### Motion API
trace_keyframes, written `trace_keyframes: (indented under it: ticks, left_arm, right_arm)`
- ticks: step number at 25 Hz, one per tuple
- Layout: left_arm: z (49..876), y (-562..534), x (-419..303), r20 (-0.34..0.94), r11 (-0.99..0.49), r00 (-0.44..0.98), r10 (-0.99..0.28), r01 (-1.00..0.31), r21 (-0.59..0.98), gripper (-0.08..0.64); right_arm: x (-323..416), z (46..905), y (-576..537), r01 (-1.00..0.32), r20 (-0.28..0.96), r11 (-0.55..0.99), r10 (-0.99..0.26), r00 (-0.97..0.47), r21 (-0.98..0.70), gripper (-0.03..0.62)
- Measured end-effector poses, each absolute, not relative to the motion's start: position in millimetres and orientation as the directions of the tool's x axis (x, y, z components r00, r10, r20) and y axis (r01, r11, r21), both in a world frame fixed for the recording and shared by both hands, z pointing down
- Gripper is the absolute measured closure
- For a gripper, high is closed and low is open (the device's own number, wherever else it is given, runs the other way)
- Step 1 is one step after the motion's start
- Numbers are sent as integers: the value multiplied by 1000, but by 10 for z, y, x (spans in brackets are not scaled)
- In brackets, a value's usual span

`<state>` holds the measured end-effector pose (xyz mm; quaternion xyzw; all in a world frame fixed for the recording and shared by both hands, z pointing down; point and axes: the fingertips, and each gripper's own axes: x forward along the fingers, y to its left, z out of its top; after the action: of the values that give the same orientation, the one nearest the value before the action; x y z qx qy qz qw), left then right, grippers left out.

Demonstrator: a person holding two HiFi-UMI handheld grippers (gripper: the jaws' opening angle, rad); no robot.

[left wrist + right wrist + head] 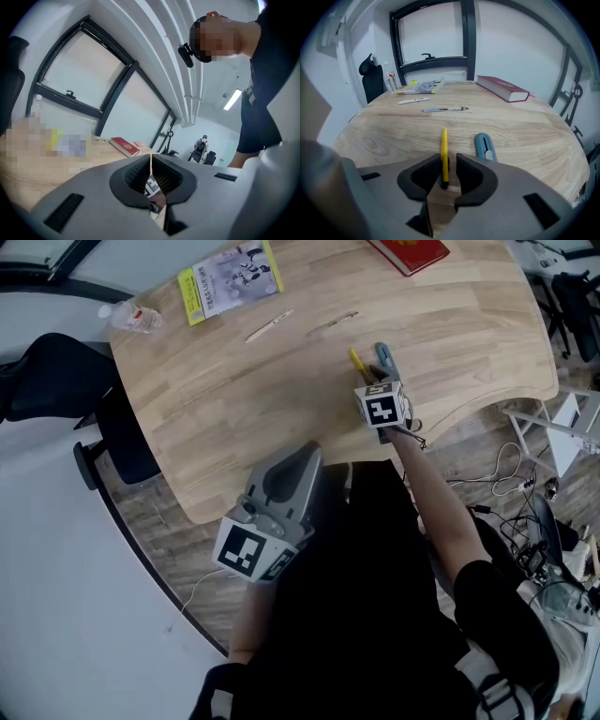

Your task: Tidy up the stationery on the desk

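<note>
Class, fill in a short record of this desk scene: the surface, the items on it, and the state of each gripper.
Surface: wooden desk
Right gripper: open, with a yellow pen between its jaws
Left gripper: shut, nothing between its jaws
Beside the yellow pen: blue utility knife
Further back: ballpoint pen, white pen, booklet, red book

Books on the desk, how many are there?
2: a red book at the far right of the desk, a yellow-edged booklet at its far left by the water bottle. None look hidden.
</note>
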<state>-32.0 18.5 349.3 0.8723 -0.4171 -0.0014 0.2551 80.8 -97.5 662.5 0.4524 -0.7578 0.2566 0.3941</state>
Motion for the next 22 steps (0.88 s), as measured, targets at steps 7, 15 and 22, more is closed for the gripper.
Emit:
trace_keyframes:
  ticks: [7,15,22]
  left_arm:
    - [3456,169,-286,197,-536,661,-724,-719,442,522]
    - [3284,178,-331,144,-562,667,-731,-709,426,522]
    - [3229,236,-427,118,-556,651,-750,-717,421,522]
  right_arm:
    - [784,6517,-991,-870,812,491,-493,-313,-37,466]
    - [754,6069,-1096,-842,776,540,-528,-345,-7,466]
    - [599,5669,-1281,-752,746,651,-548,-378,98,466]
